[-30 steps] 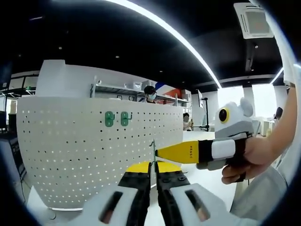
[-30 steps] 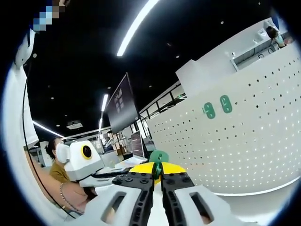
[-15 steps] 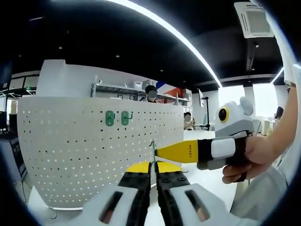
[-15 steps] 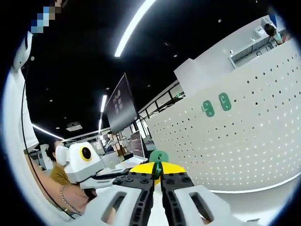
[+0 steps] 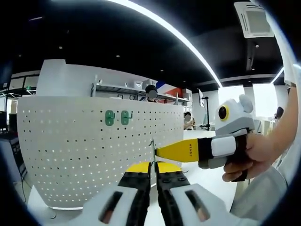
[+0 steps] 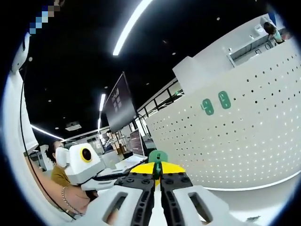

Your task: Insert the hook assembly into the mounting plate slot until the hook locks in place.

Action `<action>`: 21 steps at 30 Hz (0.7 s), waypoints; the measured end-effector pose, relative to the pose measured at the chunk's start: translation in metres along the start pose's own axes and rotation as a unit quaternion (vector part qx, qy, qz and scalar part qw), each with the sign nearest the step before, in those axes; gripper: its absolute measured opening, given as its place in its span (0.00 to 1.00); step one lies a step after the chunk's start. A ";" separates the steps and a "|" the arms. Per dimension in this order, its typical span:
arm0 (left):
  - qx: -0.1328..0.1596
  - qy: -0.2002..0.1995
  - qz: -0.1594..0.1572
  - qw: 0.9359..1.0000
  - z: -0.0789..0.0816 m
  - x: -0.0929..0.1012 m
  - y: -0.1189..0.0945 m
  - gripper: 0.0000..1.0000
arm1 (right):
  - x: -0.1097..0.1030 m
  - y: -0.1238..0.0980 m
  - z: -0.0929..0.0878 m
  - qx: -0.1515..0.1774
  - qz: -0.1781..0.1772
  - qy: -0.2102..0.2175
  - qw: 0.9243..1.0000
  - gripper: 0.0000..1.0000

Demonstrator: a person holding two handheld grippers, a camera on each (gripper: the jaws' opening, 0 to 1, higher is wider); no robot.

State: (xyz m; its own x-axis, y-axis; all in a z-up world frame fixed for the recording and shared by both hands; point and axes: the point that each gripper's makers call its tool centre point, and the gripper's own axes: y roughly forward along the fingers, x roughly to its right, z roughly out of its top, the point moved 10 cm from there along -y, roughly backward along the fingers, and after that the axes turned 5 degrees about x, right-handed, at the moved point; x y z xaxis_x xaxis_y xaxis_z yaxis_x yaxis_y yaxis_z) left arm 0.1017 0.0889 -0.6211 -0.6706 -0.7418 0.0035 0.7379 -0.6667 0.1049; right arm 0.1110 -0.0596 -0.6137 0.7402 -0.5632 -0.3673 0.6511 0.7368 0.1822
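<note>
1. The left gripper [image 5: 151, 175] has its jaws pressed together on a thin metal hook [image 5: 152, 153] that stands up from their yellow tips; the right gripper [image 5: 160, 151] reaches in from the right, its yellow tip touching the hook.
2. In its own view the right gripper [image 6: 156, 175] pinches a green hook assembly [image 6: 157, 157] between closed jaws.
3. Beyond stands the white pegboard [image 5: 84, 155], curved by the lens; two green hooks [image 5: 116, 117] sit side by side on its upper part [image 6: 212, 103]; a hand [image 5: 251, 157] holds the right gripper.

Open air before the pegboard [image 5: 84, 150], two green hooks [image 5: 116, 117] mounted (upper middle), right claw [image 5: 157, 151] alongside
</note>
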 end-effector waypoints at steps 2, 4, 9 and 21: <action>-0.001 0.002 0.000 1.000 0.000 0.001 0.000 0.04 | 0.000 0.000 0.000 0.000 0.001 0.001 1.000 0.00; 0.000 -0.001 -0.001 1.000 0.000 0.001 0.000 0.04 | 0.000 -0.001 0.000 -0.001 0.001 0.003 1.000 0.00; 0.000 0.003 -0.004 1.000 0.000 0.000 0.000 0.06 | 0.000 0.000 0.001 0.000 0.001 0.006 1.000 0.00; -0.019 -0.004 -0.009 1.000 -0.007 0.002 0.003 0.53 | 0.000 0.000 0.001 0.000 0.007 0.011 1.000 0.00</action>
State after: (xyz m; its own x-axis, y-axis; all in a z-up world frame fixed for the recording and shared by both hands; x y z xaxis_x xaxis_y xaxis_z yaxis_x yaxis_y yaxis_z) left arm 0.1034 0.0850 -0.6277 -0.6849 -0.7286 0.0095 0.7274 -0.6829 0.0666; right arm 0.1110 -0.0600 -0.6131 0.7454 -0.5443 -0.3848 0.6407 0.7444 0.1882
